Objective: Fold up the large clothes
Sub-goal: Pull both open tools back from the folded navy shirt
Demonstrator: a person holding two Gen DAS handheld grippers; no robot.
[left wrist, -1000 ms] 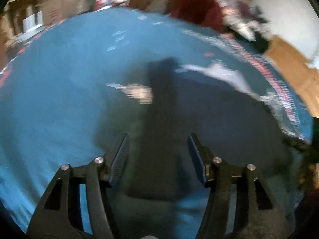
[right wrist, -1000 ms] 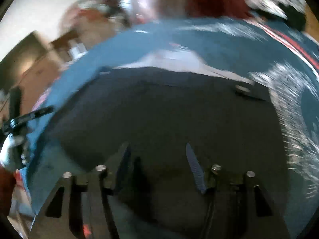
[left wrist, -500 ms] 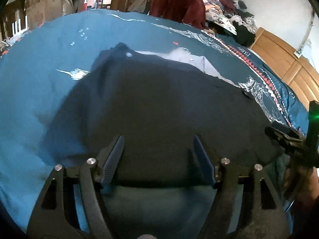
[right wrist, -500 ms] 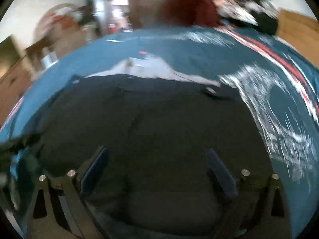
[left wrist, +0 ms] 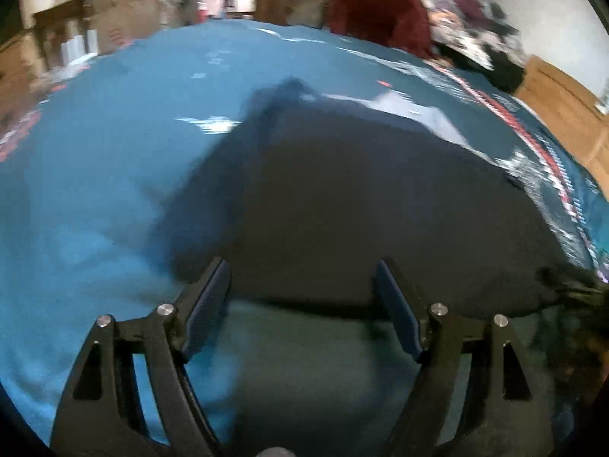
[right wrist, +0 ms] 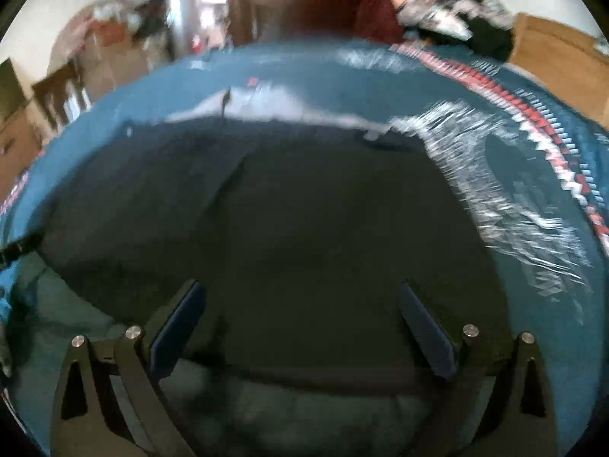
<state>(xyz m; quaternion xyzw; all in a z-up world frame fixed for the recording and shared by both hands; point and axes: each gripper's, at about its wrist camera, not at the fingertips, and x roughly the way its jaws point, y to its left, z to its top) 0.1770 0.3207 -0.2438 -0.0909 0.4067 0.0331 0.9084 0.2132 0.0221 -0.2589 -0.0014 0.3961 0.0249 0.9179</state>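
garment [left wrist: 342,205] flat on bedspread [left wrist: 95,160] | left gripper [left wrist: 302,304] agape | right gripper [right wrist: 300,323] agape

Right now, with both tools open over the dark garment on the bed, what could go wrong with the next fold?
1. The dark garment has a pale layer peeking past its far edge, so the fold may already be uneven.
2. The left tool and right tool hover open near the front hem; a pinch could catch the blue bedspread too.
3. Both views are blurred, so edges are hard to judge.
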